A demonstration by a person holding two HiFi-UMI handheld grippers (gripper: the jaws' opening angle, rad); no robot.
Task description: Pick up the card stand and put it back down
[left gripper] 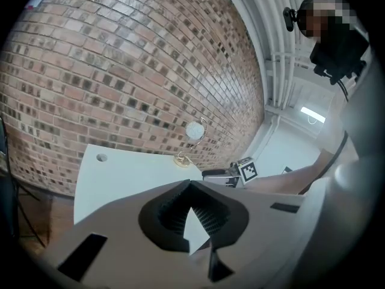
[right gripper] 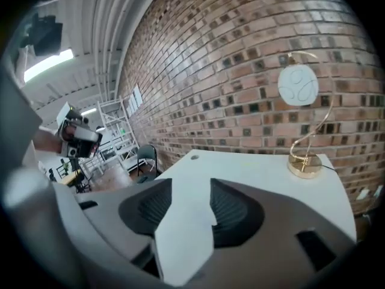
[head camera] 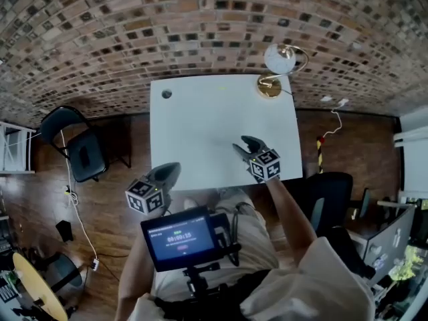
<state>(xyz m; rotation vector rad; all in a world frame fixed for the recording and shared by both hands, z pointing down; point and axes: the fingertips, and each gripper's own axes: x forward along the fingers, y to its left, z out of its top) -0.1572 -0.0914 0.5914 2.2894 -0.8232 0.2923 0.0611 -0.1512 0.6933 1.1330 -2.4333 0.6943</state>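
Scene: A person faces the near edge of a white table (head camera: 214, 126) set against a brick wall (head camera: 200, 19), with a gripper in each hand.

Card stand: The card stand (head camera: 278, 67) is upright at the table's far right corner. Its gold base rests on the tabletop and a round white card tops its curled wire. It is well apart from both grippers and neither touches it.

Right gripper: The right gripper (head camera: 242, 143) hangs above the near right part of the table, its nose aimed away from the person and tipped somewhat downward. Its jaws are wide apart, with only bare tabletop between them (in its own view the card stand (right gripper: 298, 85) sits ahead and to the right).

Right arm: A bare forearm (head camera: 289, 209) reaches forward from the lower right of the head view. The marker cube (head camera: 265, 164) faces up toward the camera.

Left gripper: The left gripper (head camera: 172, 168) is held nearer the body, just off the table's near edge on the left, above the wooden floor (head camera: 114, 172). It is angled toward the table. In its own view the jaws meet at the tips and grip nothing, and a sliver of white shows through the gap behind them.

Surroundings: A small lit screen (head camera: 182, 238) sits at the person's chest. A black chair (head camera: 77, 146) stands on the floor left of the table.
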